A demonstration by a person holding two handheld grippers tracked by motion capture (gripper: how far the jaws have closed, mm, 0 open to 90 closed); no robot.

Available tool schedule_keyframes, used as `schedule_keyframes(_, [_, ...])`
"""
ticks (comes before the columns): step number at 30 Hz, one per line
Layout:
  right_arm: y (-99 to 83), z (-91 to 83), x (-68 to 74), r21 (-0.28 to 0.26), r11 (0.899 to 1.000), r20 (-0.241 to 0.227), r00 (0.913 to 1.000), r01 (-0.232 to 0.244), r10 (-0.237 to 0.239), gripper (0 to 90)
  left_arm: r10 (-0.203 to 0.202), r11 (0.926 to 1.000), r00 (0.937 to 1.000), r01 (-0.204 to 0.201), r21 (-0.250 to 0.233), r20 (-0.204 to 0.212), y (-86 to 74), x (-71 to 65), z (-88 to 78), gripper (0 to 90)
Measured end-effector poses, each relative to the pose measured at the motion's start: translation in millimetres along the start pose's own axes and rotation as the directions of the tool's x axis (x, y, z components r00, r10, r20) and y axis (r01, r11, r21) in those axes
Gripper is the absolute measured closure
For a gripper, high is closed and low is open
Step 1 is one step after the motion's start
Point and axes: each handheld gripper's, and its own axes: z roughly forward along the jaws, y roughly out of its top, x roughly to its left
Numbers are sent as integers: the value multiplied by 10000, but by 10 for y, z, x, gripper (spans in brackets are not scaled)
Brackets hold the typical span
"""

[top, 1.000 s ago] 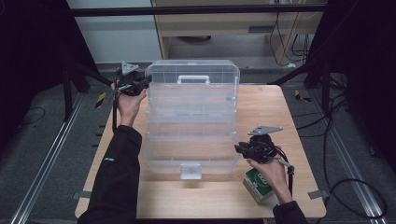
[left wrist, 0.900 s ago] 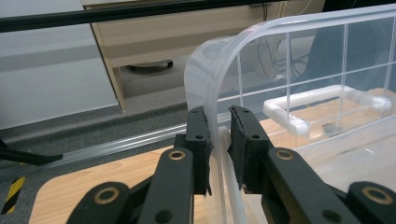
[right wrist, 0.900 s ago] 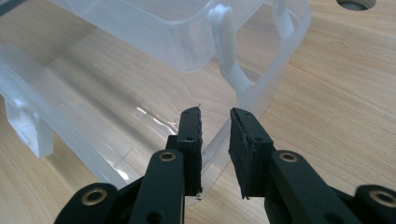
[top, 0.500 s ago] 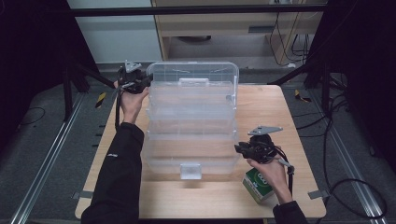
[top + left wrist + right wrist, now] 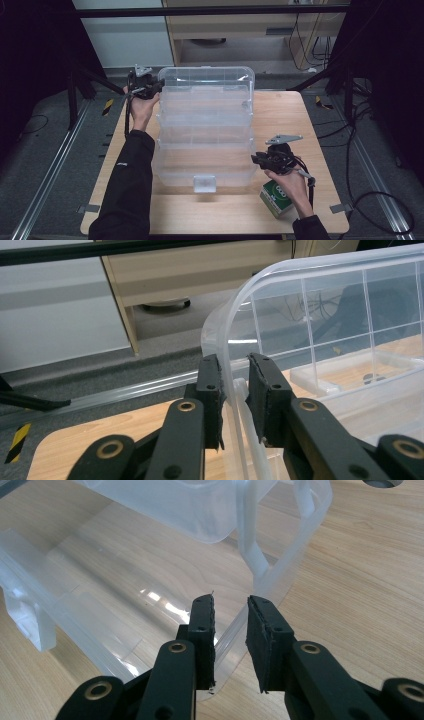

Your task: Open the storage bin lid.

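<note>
Left gripper view: my jaws straddle the lid's rim [image 5: 235, 335] loosely, right jaws likewise on the tray wall [image 5: 235, 635] — I'd tighten before lifting.

Even overhead light (dark surroundings), slightly soft focus.

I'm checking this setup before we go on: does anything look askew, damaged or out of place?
Nothing stands out. The clear tiered organizer box sits fanned open and square on the table, no cracks visible. The green carton lies tilted near the table's front edge.
</note>
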Motion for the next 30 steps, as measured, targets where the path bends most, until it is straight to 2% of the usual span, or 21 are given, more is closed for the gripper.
schedule_keyframes(2, [-1, 1, 0, -21, 10000, 24, 10000, 32, -32, 732, 185, 9998, 9997, -183, 114, -131, 2, 5, 11, 746])
schedule_keyframes(4, [-1, 2, 1, -20, 10000, 41, 10000, 56, -56, 732, 186, 9998, 9997, -184, 124, -162, -2, 12, 13, 738])
schedule_keyframes(5, [0, 1, 1, -4, 10000, 33, 10000, 61, -61, 732, 140, 9999, 9997, -139, 55, -180, -6, 22, 6, 743])
schedule_keyframes(6, [1, 2, 0, -1, 10000, 28, 10000, 66, -66, 732, -7, 10000, 10000, 7, -55, -10, -3, 61, -31, 739])
schedule_keyframes(11, [12, 7, 0, 146, 9999, -52, 10000, 31, -30, 724, -137, 9998, 9998, 135, -172, -158, 5, 138, -163, 733])
schedule_keyframes(14, [12, 12, 0, 86, 10000, -42, 10000, 41, -40, 722, -165, 9997, 9999, 165, -188, -32, -9, 183, -346, 717])
schedule_keyframes(15, [12, 12, 0, 86, 10000, -42, 10000, 41, -40, 722, -165, 9997, 9999, 165, -188, -32, -9, 183, -346, 709])
schedule_keyframes(16, [12, 11, -3, 105, 9999, -74, 10000, 15, -15, 722, -225, 9996, 9995, 230, -184, 243, -36, 181, -448, 693])
schedule_keyframes(19, [13, 12, -12, 103, 9999, -104, 9999, 13, -12, 721, -26, 10000, 9994, 27, -20, 354, -69, 158, -569, 671])
schedule_keyframes(20, [16, 11, -14, 131, 9999, -143, 9999, -24, 26, 720, 57, 9999, 9984, -51, -99, 555, -99, 142, -681, 667])
schedule_keyframes(21, [16, 11, -14, 131, 9999, -143, 9999, -24, 26, 720, 57, 9999, 9984, -51, -99, 555, -99, 142, -681, 660])
schedule_keyframes(22, [20, 10, -17, 170, 9998, -170, 9998, -34, 37, 720, -12, 9999, 9965, 21, -104, 835, -138, 125, -809, 654])
schedule_keyframes(24, [24, 9, -19, 193, 9998, -200, 9998, -49, 53, 719, 268, 9996, 9958, -263, -68, 873, -168, 103, -940, 638])
schedule_keyframes(25, [27, 9, -19, 241, 9997, -199, 9998, -61, 65, 719, 225, 9997, 9944, -213, -133, 1035, -200, 87, -1029, 635])
schedule_keyframes(27, [34, 10, -18, 278, 9996, -170, 9999, -4, 9, 719, 228, 9997, 9932, -212, -151, 1143, -224, 78, -1081, 625])
schedule_keyframes(28, [35, 11, -17, 271, 9996, -163, 9999, -3, 7, 720, 304, 9995, 9906, -301, -47, 1331, -299, 55, -1201, 616])
schedule_keyframes(29, [36, 10, -16, 287, 9996, -151, 9999, 10, -6, 719, 304, 9995, 9906, -301, -47, 1331, -299, 55, -1201, 611])
schedule_keyframes(30, [37, 10, -17, 297, 9996, -154, 9999, -1, 6, 719, 264, 9997, 9881, -262, -34, 1516, -389, 34, -1306, 612])
